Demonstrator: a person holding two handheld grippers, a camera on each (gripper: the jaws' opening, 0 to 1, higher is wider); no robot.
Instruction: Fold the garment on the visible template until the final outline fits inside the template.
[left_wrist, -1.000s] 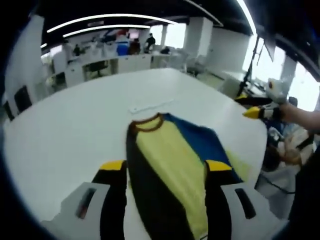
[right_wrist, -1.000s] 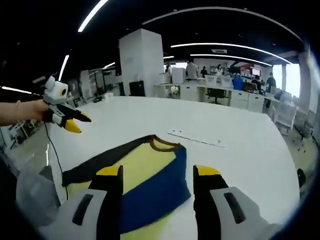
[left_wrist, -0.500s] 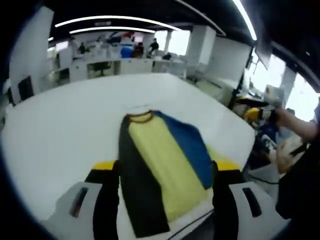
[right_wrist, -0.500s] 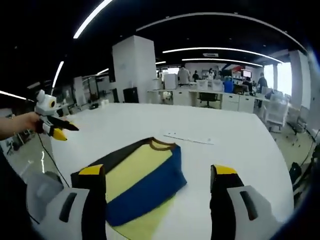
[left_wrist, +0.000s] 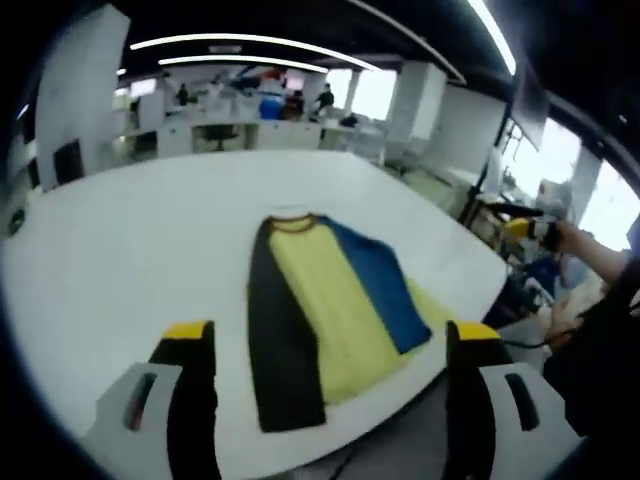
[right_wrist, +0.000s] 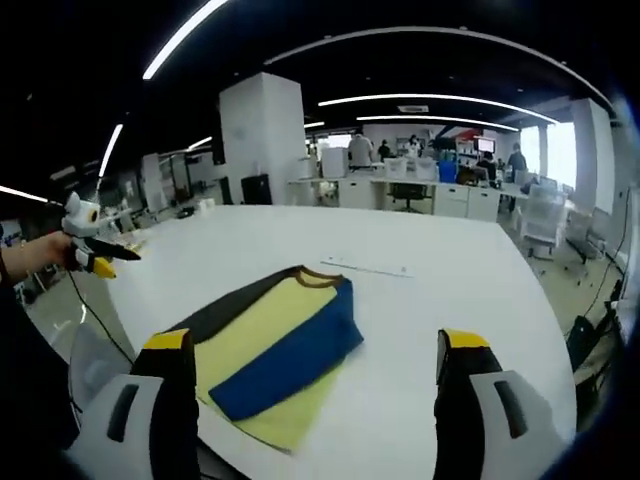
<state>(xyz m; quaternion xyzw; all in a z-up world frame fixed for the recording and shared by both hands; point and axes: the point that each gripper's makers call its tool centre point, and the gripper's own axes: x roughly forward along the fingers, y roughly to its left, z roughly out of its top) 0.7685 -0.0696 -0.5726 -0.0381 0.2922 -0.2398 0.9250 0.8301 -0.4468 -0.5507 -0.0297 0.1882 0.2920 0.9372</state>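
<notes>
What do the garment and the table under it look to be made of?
The garment looks like soft knit fabric, matte: it lies limp and flat in yellow, blue and black panels with a ribbed brown collar. The table seems a hard white laminate or painted board, smooth with a faint sheen; the exact material is unclear.

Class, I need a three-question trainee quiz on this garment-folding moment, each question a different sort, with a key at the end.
1. True or false: the folded garment is clamped in the left tool.
2. Multiple choice: which colour band runs down the middle of the garment in the left gripper view? A) yellow B) red C) white
3. Fill the gap: in the right gripper view, the right tool stands wide ____ above the white table.

Key:
1. False; it lies flat on the table, apart from both tools.
2. A; black and blue bands flank it.
3. open
</notes>
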